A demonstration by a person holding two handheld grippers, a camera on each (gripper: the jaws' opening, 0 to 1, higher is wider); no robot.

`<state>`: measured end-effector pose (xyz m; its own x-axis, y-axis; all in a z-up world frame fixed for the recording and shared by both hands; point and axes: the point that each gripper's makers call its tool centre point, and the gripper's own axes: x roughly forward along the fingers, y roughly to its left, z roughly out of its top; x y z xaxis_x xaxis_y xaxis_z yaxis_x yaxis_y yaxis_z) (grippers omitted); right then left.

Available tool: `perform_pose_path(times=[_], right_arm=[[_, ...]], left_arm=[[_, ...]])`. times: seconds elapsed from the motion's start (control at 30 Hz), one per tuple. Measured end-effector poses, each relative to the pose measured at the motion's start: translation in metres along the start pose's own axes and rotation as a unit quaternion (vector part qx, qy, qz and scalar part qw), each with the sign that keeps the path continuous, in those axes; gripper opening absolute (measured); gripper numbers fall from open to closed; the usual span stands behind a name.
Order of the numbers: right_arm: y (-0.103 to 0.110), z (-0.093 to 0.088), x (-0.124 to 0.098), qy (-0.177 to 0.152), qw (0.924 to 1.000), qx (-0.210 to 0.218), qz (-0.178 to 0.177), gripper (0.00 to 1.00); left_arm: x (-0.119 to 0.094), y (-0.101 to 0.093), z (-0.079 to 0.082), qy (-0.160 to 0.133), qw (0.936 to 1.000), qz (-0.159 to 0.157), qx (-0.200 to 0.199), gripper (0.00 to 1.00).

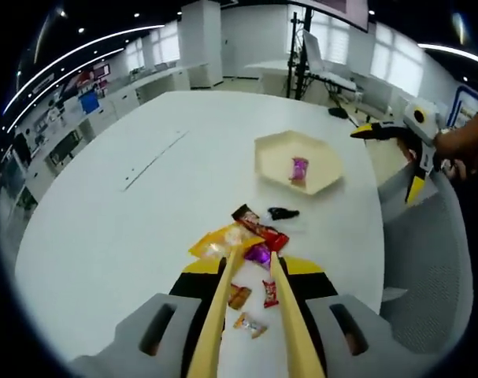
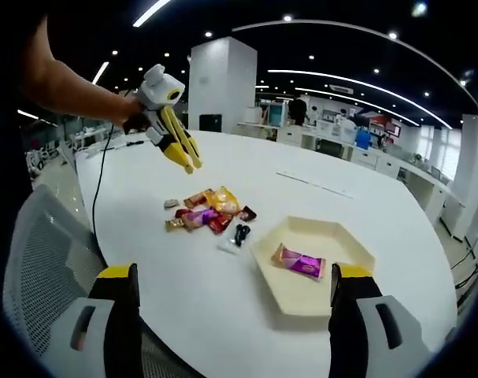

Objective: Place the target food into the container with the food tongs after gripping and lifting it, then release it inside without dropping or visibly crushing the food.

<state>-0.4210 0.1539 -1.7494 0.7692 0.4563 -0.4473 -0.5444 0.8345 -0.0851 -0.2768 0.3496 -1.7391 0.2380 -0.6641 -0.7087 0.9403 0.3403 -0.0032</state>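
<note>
On the white table [image 1: 128,236], a pile of wrapped snacks [image 1: 242,236] is seen just past the tips of the left gripper [image 1: 254,260], whose tongs are held slightly apart over it with nothing gripped. The tray [image 1: 270,153] lies at two o'clock from the pile, with a pink packet [image 1: 299,168] inside. The right gripper [image 2: 235,295] is spread wide, nothing held.

We saw a white table [image 1: 144,197] carrying a cream hexagonal tray [image 1: 298,161] with a magenta-pink wrapped snack [image 1: 299,168] in it. The pile of snack packets [image 2: 207,211] mixed yellow, red, purple and orange wrappers, beside one black item [image 1: 283,213]. The left claw [image 2: 182,150] was yellow and black with tan tongs [image 1: 253,295].
</note>
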Motion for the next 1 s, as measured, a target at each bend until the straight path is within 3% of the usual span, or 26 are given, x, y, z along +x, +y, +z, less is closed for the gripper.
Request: perform_pose_path(times=[0.23,0.53,0.67,1.0], right_arm=[[0.002,-0.003,0.001,0.005,1.0000,0.000,0.006,0.99],[0.000,0.001,0.000,-0.004,1.0000,-0.005,0.000,1.00],[0.000,0.002,0.000,-0.008,1.0000,-0.003,0.001,1.00],[0.005,0.024,-0.006,-0.068,0.9976,-0.009,0.012,1.00]], left_arm=[[-0.020,0.006,-0.028,0.006,0.9997,0.020,-0.011,0.23],[-0.039,0.004,-0.043,-0.012,0.9985,0.043,-0.032,0.23],[-0.040,0.002,-0.050,-0.007,0.9983,0.047,-0.032,0.23],[-0.035,0.003,-0.060,-0.001,0.9979,0.052,-0.039,0.24]])
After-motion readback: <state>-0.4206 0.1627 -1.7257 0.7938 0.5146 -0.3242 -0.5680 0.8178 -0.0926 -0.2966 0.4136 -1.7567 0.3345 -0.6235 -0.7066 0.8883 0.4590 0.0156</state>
